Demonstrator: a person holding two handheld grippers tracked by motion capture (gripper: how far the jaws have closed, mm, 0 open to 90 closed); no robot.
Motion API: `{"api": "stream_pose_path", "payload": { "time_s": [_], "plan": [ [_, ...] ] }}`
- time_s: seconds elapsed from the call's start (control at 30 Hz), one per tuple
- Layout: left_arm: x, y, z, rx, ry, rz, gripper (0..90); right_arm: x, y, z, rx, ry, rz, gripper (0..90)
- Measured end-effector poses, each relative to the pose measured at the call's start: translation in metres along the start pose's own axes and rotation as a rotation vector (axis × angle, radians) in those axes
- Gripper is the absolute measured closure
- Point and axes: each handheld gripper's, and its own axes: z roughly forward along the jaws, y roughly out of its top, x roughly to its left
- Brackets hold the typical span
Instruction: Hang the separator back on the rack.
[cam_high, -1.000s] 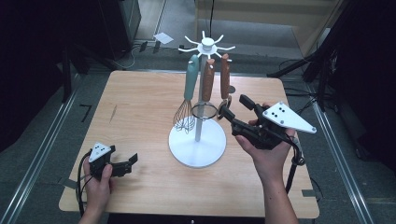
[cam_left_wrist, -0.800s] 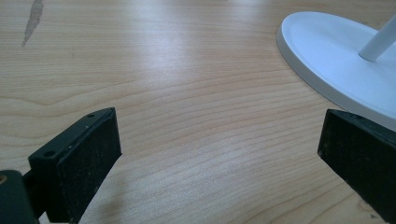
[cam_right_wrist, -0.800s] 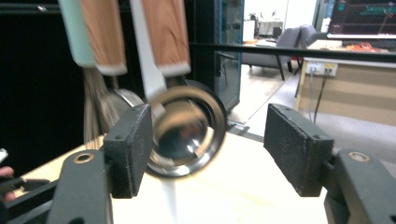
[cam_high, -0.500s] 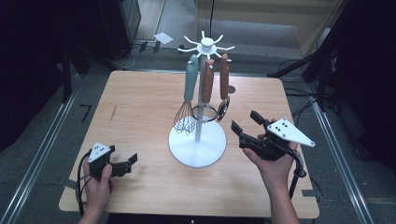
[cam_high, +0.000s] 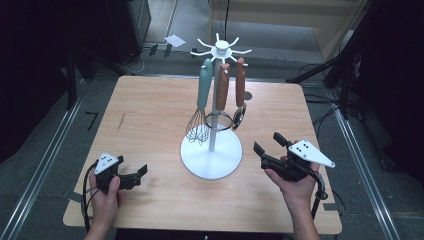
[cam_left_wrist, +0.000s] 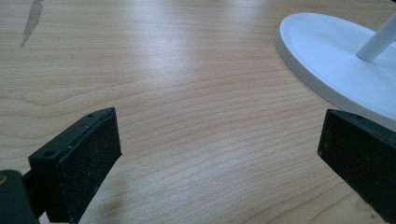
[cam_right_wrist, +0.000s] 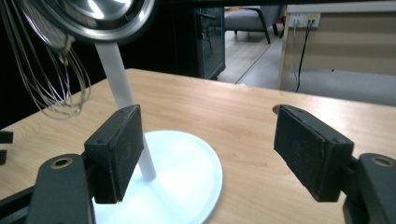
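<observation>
White utensil stand, round-based with a slim pole, sits mid-bench holding a whisk and wooden-handled tools. Right gripper, just beside it, has just been spreading its fingers wide, empty; left gripper wide too.

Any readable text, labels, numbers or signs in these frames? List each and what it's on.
"7": dark mark on the grey floor left of the light wooden table, high view; reads like a 7, could be plain tape.
White paper slip on the floor behind the table: too small to read.
Nothing else legible.
</observation>
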Motion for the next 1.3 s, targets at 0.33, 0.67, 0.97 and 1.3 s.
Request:
{"api": "stream_pose_path", "payload": {
  "time_s": [0.33, 0.67, 0.97, 1.3],
  "plan": [
    [0.0, 0.0, 0.0, 0.0, 0.002, -0.002, 0.0, -0.016, -0.026, -0.007, 0.036, -0.041, 0.012, 25.1],
    [-0.001, 0.0, -0.001, -0.003, 0.007, -0.005, 0.0, -0.039, -0.056, -0.018, 0.078, -0.105, 0.035, 26.1],
    [0.0, 0.0, 0.0, -0.004, 0.003, -0.013, 0.0, -0.059, -0.08, -0.034, 0.12, -0.162, 0.054, 26.9],
    [0.0, 0.0, -0.001, -0.006, -0.011, -0.008, 0.0, -0.08, -0.098, -0.054, 0.153, -0.241, 0.081, 28.4]
  ]
}}
